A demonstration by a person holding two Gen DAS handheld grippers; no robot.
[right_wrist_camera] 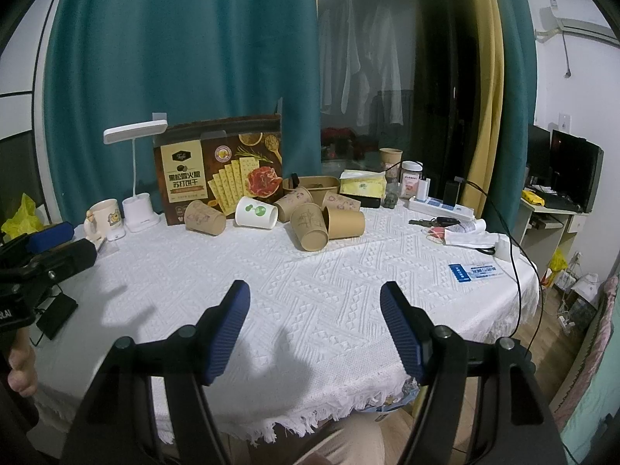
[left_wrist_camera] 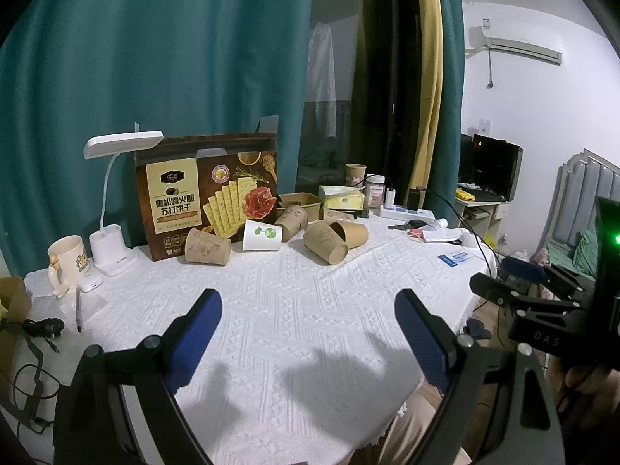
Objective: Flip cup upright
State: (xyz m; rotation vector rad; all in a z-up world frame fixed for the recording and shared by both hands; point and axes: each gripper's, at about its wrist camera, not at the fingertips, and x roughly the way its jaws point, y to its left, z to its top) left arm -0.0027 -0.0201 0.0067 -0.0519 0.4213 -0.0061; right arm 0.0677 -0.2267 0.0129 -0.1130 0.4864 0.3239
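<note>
Left gripper and right gripper gape empty above the tablecloth; white cup lies sideways, mouth rightward.

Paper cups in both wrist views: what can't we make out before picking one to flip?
- Brown cup at the back of the pile: mostly hidden by nearer cups in both views; its pose is unclear.
- Prints on the brown cups, e.g. the leftmost: too small to read.
- White cup: lies with its base toward the cameras, so the inside is unseen.
- Bowl behind the pile: contents hidden by its wall.
</note>
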